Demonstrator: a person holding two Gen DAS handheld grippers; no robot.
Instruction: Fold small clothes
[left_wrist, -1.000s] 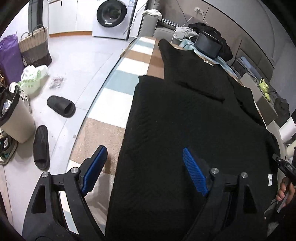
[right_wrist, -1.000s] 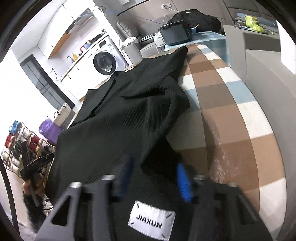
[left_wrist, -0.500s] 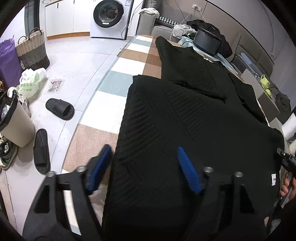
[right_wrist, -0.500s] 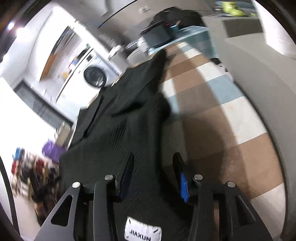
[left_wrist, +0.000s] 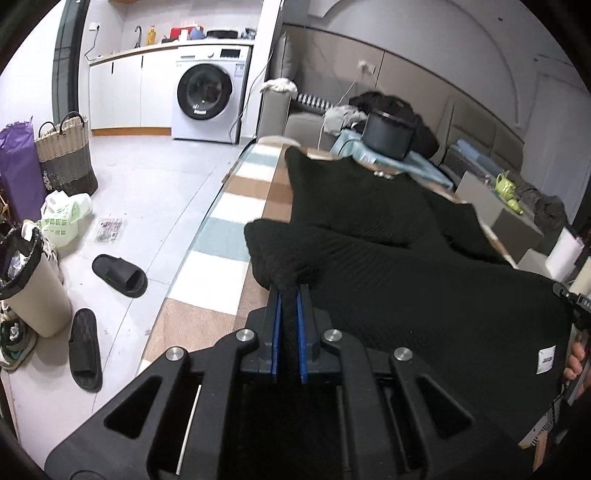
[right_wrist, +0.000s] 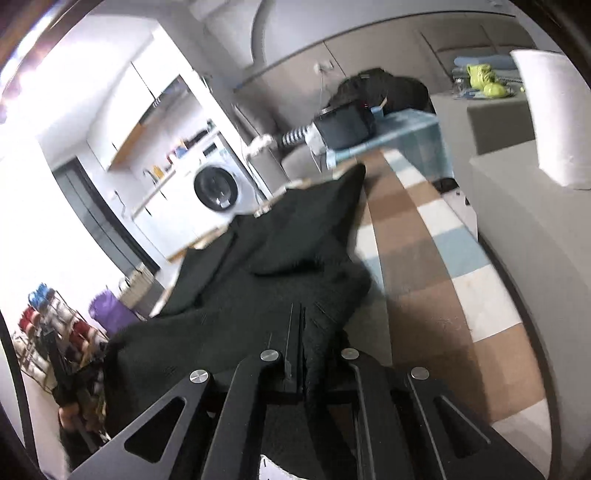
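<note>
A black knitted garment (left_wrist: 406, 280) lies along the checked table (left_wrist: 207, 280), its far end reaching toward the back. My left gripper (left_wrist: 289, 291) is shut on the garment's near left hem, which bunches up above the blue pads (left_wrist: 275, 332) and is lifted off the table. In the right wrist view the same black garment (right_wrist: 280, 266) is pinched at its near right hem by my right gripper (right_wrist: 300, 314), also shut, and the cloth rises in a fold. A white label (left_wrist: 546, 360) shows at the garment's right edge.
Slippers (left_wrist: 120, 275), a bin (left_wrist: 27, 284), bags and a woven basket (left_wrist: 66, 155) sit on the floor to the left. A washing machine (left_wrist: 207, 101) stands at the back. A dark appliance (left_wrist: 386, 133) and clothes pile sit beyond the table's far end. A grey box (right_wrist: 524, 229) flanks the table's right side.
Both grippers closed on the garment's near hem and lifted it. The views tipped up toward the room, and the cloth now bunches at the pads.
</note>
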